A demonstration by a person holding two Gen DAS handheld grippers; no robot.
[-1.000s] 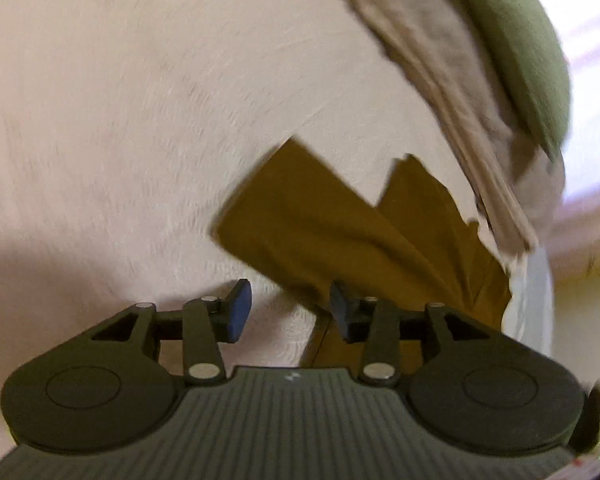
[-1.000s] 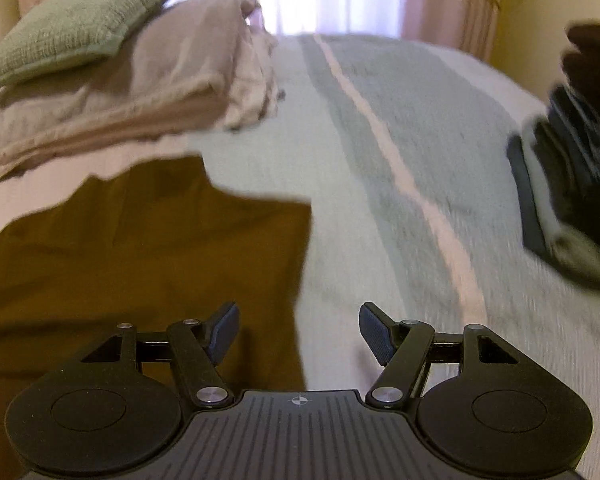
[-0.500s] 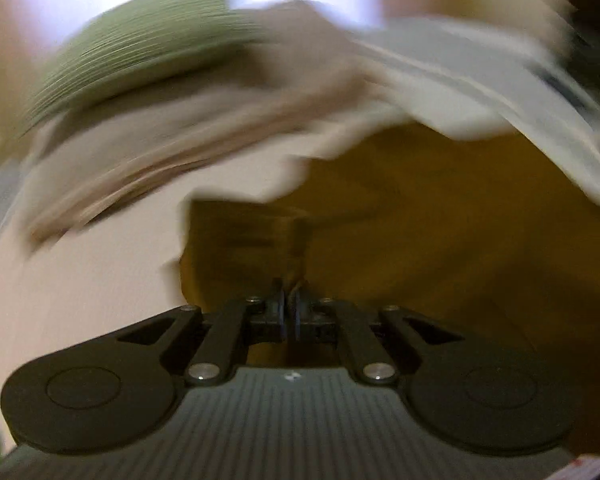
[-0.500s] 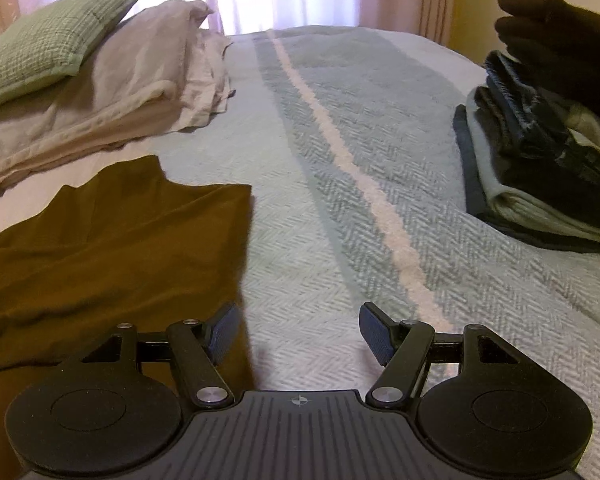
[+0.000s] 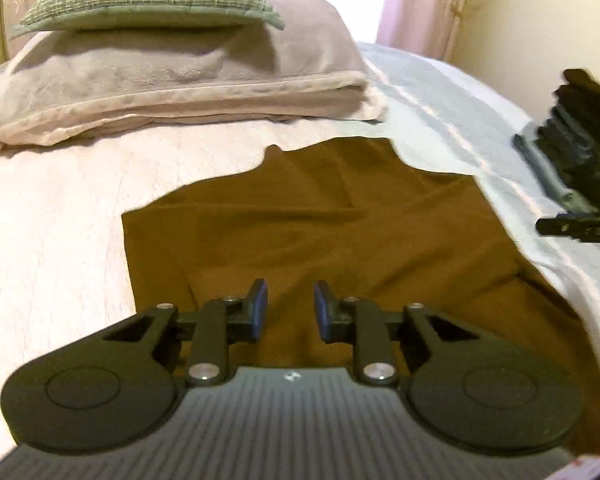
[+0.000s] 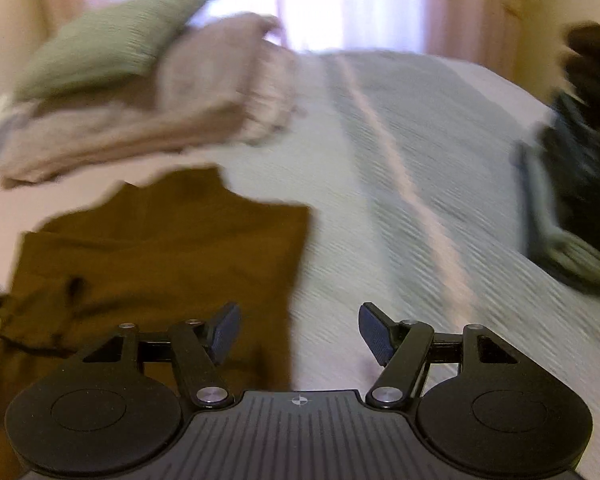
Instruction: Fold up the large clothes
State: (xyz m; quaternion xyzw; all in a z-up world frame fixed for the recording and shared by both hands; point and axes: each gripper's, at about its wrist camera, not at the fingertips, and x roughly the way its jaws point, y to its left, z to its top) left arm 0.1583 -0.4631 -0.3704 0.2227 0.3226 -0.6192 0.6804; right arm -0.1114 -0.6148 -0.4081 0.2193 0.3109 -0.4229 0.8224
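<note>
Brown garment (image 5: pixel 320 232) lay half-folded on the bed (image 6: pixel 400 184).
Left tongs (image 5: pixel 287 312) were opening, empty; right tongs (image 6: pixel 299 332) gaped; wrinkles at lower left might get folded in.

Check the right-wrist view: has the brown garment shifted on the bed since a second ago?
Yes. The brown garment has gained a fold: its left part now lies bunched over itself, while its right edge still sits left of the pale stripe.
</note>
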